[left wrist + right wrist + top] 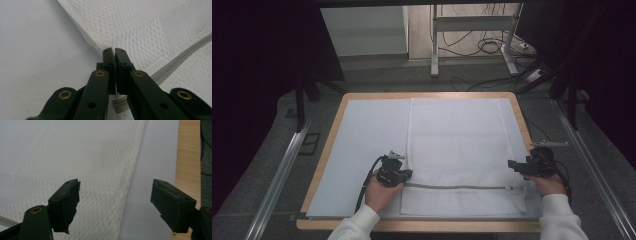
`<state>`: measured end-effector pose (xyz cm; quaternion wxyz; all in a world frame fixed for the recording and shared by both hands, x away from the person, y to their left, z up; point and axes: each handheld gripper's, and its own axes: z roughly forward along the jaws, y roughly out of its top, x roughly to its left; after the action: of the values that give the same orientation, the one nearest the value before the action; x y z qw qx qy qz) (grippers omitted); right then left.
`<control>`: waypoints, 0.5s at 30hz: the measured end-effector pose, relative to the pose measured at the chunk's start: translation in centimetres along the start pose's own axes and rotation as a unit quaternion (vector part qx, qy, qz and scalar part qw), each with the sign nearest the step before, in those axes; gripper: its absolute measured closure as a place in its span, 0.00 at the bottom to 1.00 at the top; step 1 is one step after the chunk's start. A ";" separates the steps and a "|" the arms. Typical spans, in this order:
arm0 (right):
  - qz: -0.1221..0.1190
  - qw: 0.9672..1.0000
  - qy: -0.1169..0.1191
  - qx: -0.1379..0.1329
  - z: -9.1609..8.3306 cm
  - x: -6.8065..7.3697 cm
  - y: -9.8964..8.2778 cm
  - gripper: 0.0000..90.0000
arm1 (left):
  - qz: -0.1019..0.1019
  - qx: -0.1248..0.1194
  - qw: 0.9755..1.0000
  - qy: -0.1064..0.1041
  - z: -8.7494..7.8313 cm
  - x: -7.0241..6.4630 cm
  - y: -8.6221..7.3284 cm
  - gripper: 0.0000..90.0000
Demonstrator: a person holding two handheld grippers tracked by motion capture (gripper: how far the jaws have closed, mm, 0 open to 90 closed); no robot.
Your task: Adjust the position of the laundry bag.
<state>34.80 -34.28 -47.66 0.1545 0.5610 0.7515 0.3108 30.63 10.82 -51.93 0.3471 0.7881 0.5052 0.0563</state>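
A white mesh bag (457, 145) lies flat on the right half of the table, with a grey zipper (457, 187) running across it near the front edge. My left gripper (404, 175) sits at the bag's left edge by the zipper's end. In the left gripper view it (114, 51) is shut on the edge of the mesh bag (150, 30), and the zipper (180, 60) runs off to the right. My right gripper (514, 166) hovers at the bag's right edge. It (116, 200) stands open, its jaws straddling the edge of the bag (62, 152) with nothing held.
A white sheet (367, 150) covers the wooden table (332, 135), whose rim (187, 150) lies close to the right gripper. Metal rails (282, 170) run along both sides. Desk legs and cables (492, 45) lie on the floor beyond the far edge.
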 end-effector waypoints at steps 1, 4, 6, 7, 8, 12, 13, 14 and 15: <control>0.001 1.000 0.002 0.007 0.2 -0.1 -0.1 0.28 | 0.000 0.000 1.000 0.000 0.0 0.0 0.0 0.99; 0.000 1.000 0.010 0.029 0.9 -0.1 -0.2 0.31 | -0.001 0.000 1.000 -0.001 0.0 0.0 0.0 0.99; -0.003 0.999 0.007 0.038 1.3 0.1 -0.2 0.34 | -0.003 -0.001 1.000 -0.003 -0.1 0.0 0.0 0.99; -0.004 0.999 0.008 0.045 1.5 0.1 -0.2 0.34 | -0.003 -0.001 1.000 -0.004 -0.1 0.0 0.0 0.99; -0.004 0.999 0.010 0.049 1.7 0.2 -0.2 0.34 | -0.003 -0.002 1.000 -0.005 -0.1 0.1 0.0 0.99; -0.007 0.998 0.016 0.063 2.2 0.1 -0.3 0.40 | -0.006 -0.002 1.000 -0.009 -0.3 0.1 0.0 0.99; -0.008 0.998 0.016 0.066 2.3 0.1 -0.4 0.42 | -0.005 -0.002 1.000 -0.009 -0.3 0.1 0.0 0.99; -0.009 0.998 0.016 0.067 2.4 0.1 -0.4 0.43 | -0.005 -0.002 1.000 -0.009 -0.3 0.1 0.0 0.99; -0.011 0.997 0.015 0.069 2.4 0.1 -0.4 0.44 | -0.005 -0.002 1.000 -0.009 -0.3 0.1 0.0 0.99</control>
<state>35.85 -33.52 -49.70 0.1075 0.5577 0.7793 0.2648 30.58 11.01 -51.73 0.3538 0.7854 0.5056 0.0489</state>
